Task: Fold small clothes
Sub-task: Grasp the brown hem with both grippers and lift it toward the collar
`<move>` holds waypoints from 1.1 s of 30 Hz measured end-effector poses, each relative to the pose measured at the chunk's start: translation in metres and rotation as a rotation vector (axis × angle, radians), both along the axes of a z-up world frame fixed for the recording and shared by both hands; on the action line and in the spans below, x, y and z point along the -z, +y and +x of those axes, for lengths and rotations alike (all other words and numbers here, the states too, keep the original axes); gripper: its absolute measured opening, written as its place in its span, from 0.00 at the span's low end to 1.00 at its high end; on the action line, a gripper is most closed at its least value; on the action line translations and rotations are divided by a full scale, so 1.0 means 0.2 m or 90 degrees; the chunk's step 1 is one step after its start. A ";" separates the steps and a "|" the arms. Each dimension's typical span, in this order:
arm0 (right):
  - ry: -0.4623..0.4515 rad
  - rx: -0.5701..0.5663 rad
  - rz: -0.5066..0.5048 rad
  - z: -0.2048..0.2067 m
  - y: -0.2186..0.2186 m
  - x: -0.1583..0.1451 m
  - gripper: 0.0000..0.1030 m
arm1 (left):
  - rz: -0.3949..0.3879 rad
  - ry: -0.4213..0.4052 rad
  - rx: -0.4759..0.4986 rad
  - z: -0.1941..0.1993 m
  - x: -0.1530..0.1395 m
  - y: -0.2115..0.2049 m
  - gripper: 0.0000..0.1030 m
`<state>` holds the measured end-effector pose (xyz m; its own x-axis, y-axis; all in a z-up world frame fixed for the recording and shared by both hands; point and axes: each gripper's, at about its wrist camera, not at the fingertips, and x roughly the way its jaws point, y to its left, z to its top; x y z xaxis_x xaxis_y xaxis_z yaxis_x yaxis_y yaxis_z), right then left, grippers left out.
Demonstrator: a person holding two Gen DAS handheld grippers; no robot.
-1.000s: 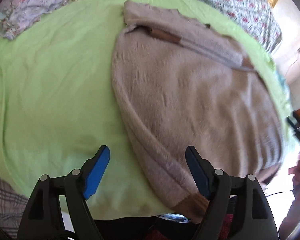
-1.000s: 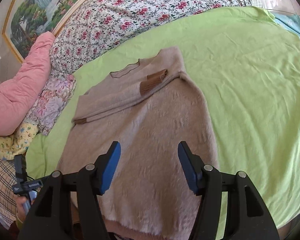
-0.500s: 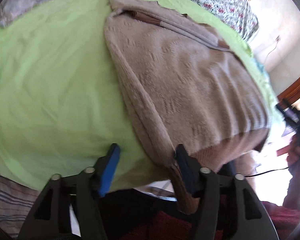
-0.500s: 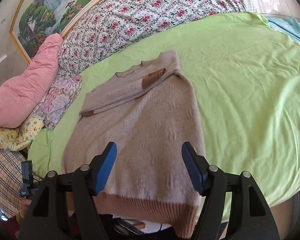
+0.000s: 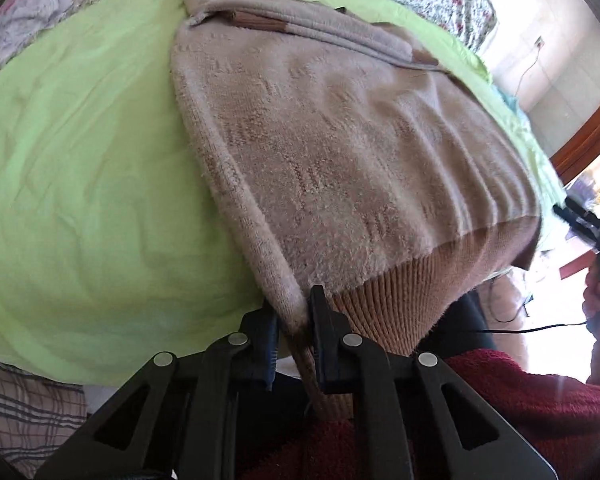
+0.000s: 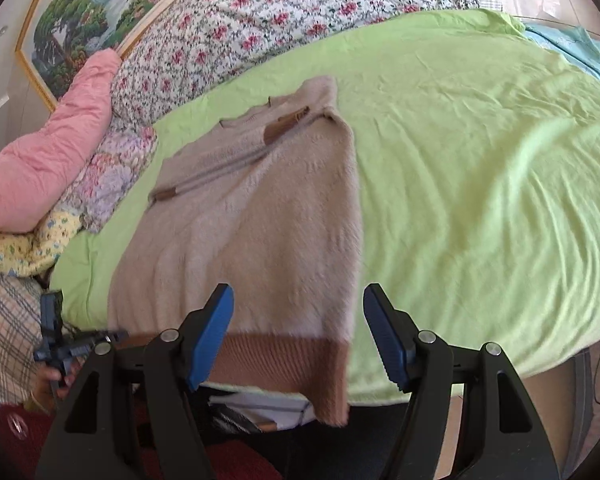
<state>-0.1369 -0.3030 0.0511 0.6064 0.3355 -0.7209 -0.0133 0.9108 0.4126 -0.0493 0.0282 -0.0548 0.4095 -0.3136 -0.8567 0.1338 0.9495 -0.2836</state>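
A beige fuzzy sweater [image 5: 340, 128] with a brown ribbed hem [image 5: 404, 292] lies on the green bed sheet [image 5: 80, 168], sleeves folded across its chest. Its hem hangs over the bed's near edge. My left gripper [image 5: 298, 320] is shut on the sweater's lower left hem corner. In the right wrist view the sweater [image 6: 260, 216] lies ahead, its brown hem [image 6: 284, 356] just beyond my right gripper [image 6: 296, 328], which is open and empty above the hem's right part. The left gripper [image 6: 56, 344] shows small at the sweater's far hem corner.
A floral quilt [image 6: 300, 12] and a pink pillow [image 6: 48, 160] lie at the head of the bed, with a framed painting [image 6: 100, 4] behind. A checked blanket [image 6: 4, 328] lies at the left. Bare green sheet [image 6: 480, 180] spreads right of the sweater.
My left gripper has moved in on the sweater's hem corner and closed on it. My right gripper has drawn back toward the hem at the bed's edge, still open.
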 end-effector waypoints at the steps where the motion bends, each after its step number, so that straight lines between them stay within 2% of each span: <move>1: 0.011 -0.006 0.002 -0.02 -0.02 0.03 0.66 | -0.009 0.004 0.005 0.00 0.00 0.00 0.15; 4: 0.040 -0.023 0.023 -0.04 -0.04 0.10 0.66 | -0.033 0.033 0.025 -0.01 0.04 -0.01 0.28; 7: 0.063 -0.045 0.046 -0.03 -0.04 0.19 0.66 | -0.029 0.055 0.062 -0.02 0.09 -0.07 0.29; 10: 0.058 -0.075 0.070 0.00 -0.01 0.25 0.66 | -0.011 0.047 0.080 -0.02 0.11 -0.11 0.26; 14: 0.049 -0.110 0.065 0.02 0.04 0.27 0.65 | -0.032 0.036 0.070 0.00 0.13 -0.11 0.11; 16: 0.057 -0.117 0.070 0.01 0.03 0.29 0.48 | -0.045 0.021 0.070 -0.01 0.12 -0.09 0.08; 17: 0.069 -0.120 0.084 0.01 0.02 0.31 0.16 | -0.052 0.012 0.069 -0.03 0.11 -0.09 0.07; 18: 0.085 -0.118 0.099 0.01 0.01 0.34 0.07 | -0.056 0.005 0.070 -0.03 0.10 -0.08 0.07; 19: 0.084 -0.120 0.106 0.00 0.01 0.35 0.07 | -0.061 -0.006 0.073 -0.05 0.07 -0.08 0.06; 21: 0.058 -0.129 0.144 -0.02 -0.01 0.30 0.07 | -0.090 -0.046 0.081 -0.10 0.00 -0.05 0.06; 24: -0.051 -0.125 0.262 -0.09 -0.11 0.15 0.07 | -0.147 -0.088 0.081 -0.15 -0.09 0.03 0.06; 25: -0.068 -0.120 0.285 -0.09 -0.13 0.13 0.07 | -0.162 -0.090 0.079 -0.15 -0.10 0.05 0.06; 29: -0.098 -0.109 0.343 -0.06 -0.17 0.10 0.07 | -0.221 -0.120 0.046 -0.12 -0.19 0.13 0.06; 33: -0.146 -0.114 0.353 0.01 -0.14 0.00 0.07 | -0.229 -0.173 0.040 -0.10 -0.31 0.16 0.06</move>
